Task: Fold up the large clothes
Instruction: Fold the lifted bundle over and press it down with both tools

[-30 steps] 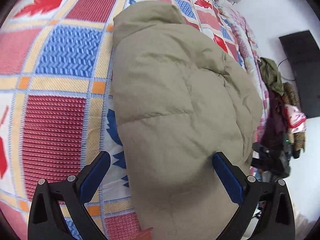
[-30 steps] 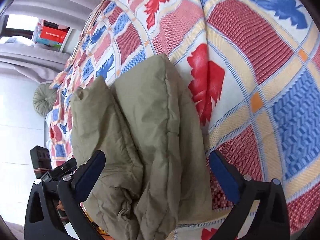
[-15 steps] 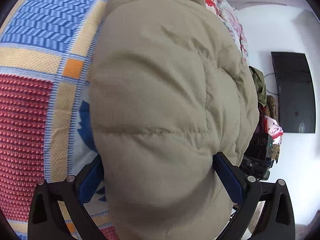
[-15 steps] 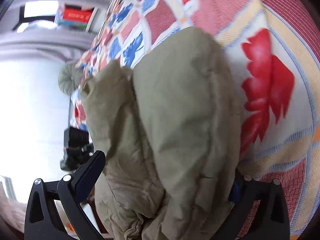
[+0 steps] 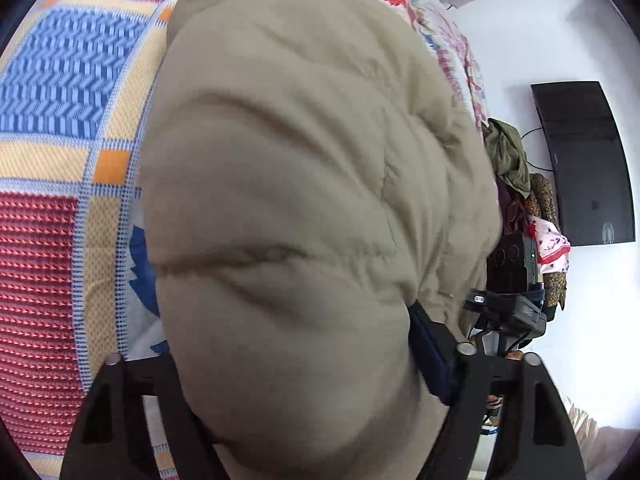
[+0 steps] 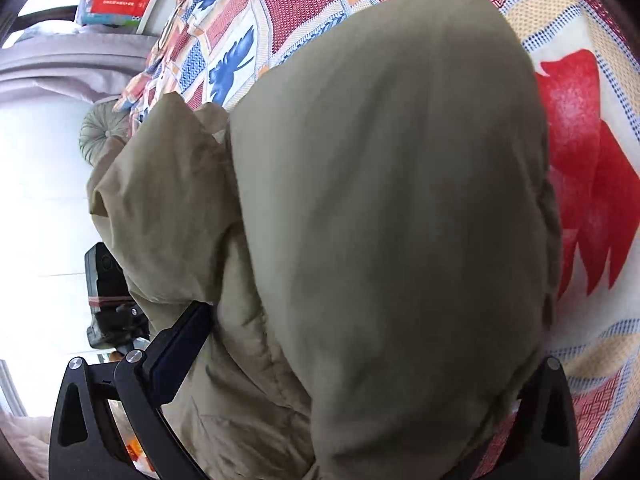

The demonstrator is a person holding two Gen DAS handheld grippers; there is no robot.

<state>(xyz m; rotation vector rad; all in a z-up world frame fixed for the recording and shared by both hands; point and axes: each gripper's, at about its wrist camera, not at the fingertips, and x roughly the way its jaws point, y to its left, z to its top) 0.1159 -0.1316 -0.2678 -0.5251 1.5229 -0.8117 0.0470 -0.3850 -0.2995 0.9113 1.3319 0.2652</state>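
A bulky khaki padded jacket lies folded lengthwise on a patchwork bedspread and fills most of both views. My left gripper straddles the jacket's near end. Its jaws are closing, and the blue right pad dents the padding into creases. The left pad is hidden behind the fabric. In the right wrist view, my right gripper stands wide around the other side of the jacket. Its blue left pad lies against the fabric, and the right finger is hidden.
The bedspread has red, blue and yellow squares with leaf prints. A black wall screen and a heap of clothes are beyond the bed's edge. A round grey cushion and a shelf with boxes are at the far end.
Both grippers moved forward and down until the jacket end filled the views. The left gripper's fingers then drew inward and pinched the padding. The right gripper's fingers kept their spread.
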